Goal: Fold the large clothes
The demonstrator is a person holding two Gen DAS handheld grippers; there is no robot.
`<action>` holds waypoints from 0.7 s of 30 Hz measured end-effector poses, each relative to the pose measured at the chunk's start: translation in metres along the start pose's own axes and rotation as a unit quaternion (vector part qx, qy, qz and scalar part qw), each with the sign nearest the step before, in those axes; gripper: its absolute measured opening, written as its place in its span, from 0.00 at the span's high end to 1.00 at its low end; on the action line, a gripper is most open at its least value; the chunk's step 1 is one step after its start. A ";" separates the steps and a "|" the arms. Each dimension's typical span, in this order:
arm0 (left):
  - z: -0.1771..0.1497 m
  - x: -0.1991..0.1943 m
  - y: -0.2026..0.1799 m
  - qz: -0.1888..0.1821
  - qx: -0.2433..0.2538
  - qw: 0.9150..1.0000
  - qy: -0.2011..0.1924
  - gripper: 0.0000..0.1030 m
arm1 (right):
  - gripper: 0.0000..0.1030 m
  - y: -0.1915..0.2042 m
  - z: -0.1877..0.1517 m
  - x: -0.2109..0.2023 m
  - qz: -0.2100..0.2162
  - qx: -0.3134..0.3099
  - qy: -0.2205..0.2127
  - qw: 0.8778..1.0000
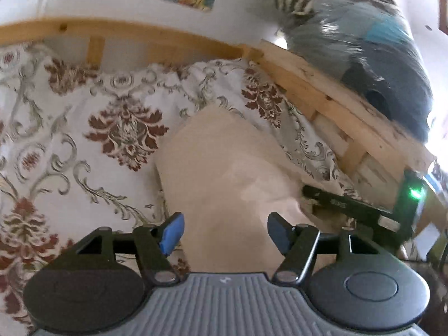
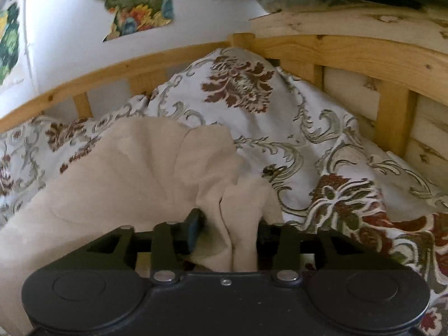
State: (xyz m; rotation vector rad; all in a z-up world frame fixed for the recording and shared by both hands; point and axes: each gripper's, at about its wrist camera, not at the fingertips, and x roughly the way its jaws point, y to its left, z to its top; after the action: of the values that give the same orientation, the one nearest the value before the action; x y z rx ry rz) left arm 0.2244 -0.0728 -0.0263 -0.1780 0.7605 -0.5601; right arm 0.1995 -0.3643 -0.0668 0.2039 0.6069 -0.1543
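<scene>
A large beige garment lies on a floral bedspread. In the left wrist view my left gripper is open just above the cloth, its blue-padded fingers apart with nothing between them. My right gripper shows there as a dark body at the garment's right edge. In the right wrist view the garment spreads to the left, and my right gripper is shut on a bunched fold of it. The right fingertip is hidden by the cloth.
A wooden bed rail runs along the back and right, also in the right wrist view. A pile of dark and striped clothes lies on top of the rail. Floral pictures hang on the white wall.
</scene>
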 end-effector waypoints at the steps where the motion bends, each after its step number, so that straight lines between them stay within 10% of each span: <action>1: 0.002 0.008 0.001 -0.002 -0.002 1.000 0.010 0.31 | 0.52 -0.001 0.002 -0.005 -0.001 0.009 -0.013 1.000; 4: -0.004 0.026 0.002 0.003 0.007 0.999 0.036 0.29 | 0.22 -0.001 0.006 -0.023 -0.026 0.016 -0.078 0.996; 10: -0.023 0.039 -0.004 0.012 0.061 0.997 0.042 0.29 | 0.22 0.026 0.009 -0.038 0.021 -0.036 -0.164 0.986; 21: -0.037 0.056 -0.002 0.013 0.090 0.995 0.048 0.25 | 0.40 0.066 -0.016 0.045 0.047 -0.107 -0.040 0.992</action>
State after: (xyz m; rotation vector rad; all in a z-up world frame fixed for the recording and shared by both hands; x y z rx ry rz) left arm 0.2307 -0.1033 -0.0863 0.0262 0.8002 -0.6138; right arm 0.2406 -0.3007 -0.0965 0.0188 0.5294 -0.0054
